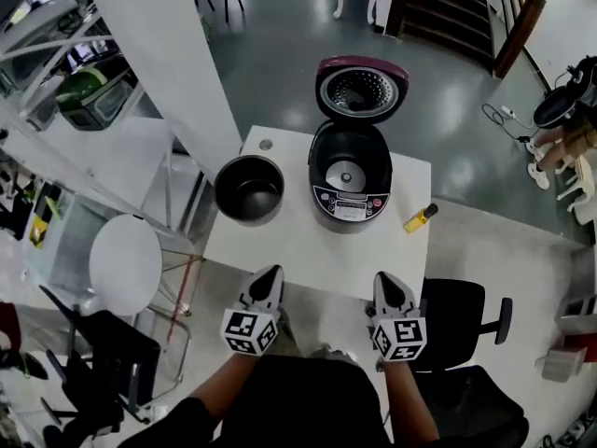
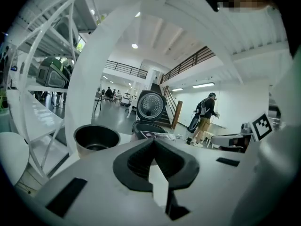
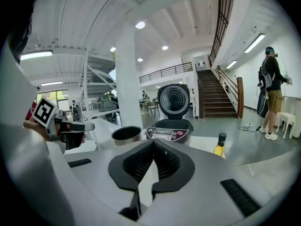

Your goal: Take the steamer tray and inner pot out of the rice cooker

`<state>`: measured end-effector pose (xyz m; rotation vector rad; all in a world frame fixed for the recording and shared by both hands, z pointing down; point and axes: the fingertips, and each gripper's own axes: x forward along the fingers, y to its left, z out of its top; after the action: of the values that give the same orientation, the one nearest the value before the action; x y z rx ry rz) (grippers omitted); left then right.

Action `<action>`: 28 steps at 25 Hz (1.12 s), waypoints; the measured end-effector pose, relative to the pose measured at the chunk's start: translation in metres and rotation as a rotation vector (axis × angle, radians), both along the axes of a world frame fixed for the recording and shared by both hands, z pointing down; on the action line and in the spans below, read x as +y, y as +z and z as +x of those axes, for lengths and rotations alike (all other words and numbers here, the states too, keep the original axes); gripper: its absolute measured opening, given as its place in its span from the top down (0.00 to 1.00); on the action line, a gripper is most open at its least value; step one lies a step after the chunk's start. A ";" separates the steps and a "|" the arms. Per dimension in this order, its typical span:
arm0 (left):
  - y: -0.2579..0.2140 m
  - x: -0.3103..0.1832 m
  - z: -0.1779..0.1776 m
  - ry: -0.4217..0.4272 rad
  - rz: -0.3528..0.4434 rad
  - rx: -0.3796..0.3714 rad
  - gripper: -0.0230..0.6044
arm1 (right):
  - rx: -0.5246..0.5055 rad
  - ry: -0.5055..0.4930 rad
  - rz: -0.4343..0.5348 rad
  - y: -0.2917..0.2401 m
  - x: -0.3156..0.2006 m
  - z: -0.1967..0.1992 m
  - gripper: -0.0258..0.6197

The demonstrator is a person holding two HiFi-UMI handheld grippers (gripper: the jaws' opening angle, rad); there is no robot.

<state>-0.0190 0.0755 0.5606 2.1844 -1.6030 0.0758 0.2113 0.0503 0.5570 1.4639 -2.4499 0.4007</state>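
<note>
Your inner pot (image 1: pixel 249 190) stands upright on the white table (image 1: pixel 308 259). It is out of the rice cooker (image 1: pixel 350 183) and just beside it, at its nine o'clock. The pot is round, deep and dark inside, with a paler rim.

The cooker is dark-bodied. Its maroon-backed lid (image 1: pixel 361 89) is tipped up at twelve o'clock, with the perforated inner face showing. A round plate shows at the bottom of the open well. A yellow bottle (image 1: pixel 420 217) with a dark cap stands at the cooker's four o'clock.

In your left gripper view the pot's lower wall is hidden behind the gripper body. The print on the cooker's front panel (image 1: pixel 349 205) is too small to read.

Your left gripper (image 1: pixel 270 273) and right gripper (image 1: pixel 384 280) hover at the table's near edge, at six o'clock of the pot and the cooker. Each has its fingers pressed together on nothing.
</note>
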 end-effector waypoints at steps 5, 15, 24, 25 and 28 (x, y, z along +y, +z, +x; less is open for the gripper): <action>-0.020 0.034 0.044 -0.006 0.015 0.008 0.96 | -0.045 0.015 0.013 -0.013 0.028 0.046 0.96; -0.033 0.083 0.059 0.060 0.069 -0.064 0.96 | -0.094 0.058 0.063 -0.038 0.075 0.061 0.96; -0.077 0.105 -0.009 -0.060 0.190 -0.110 0.96 | -0.050 0.041 0.146 -0.056 0.106 0.062 0.96; -0.077 0.108 -0.013 -0.065 0.193 -0.108 0.96 | -0.043 0.038 0.150 -0.058 0.109 0.062 0.96; -0.071 0.118 -0.005 -0.041 0.195 -0.134 0.96 | -0.014 0.048 0.161 -0.059 0.115 0.068 0.96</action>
<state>-0.0240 0.1936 0.4893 2.3352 -1.7952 0.0562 0.2797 0.1649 0.4984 1.5904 -2.5134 0.2281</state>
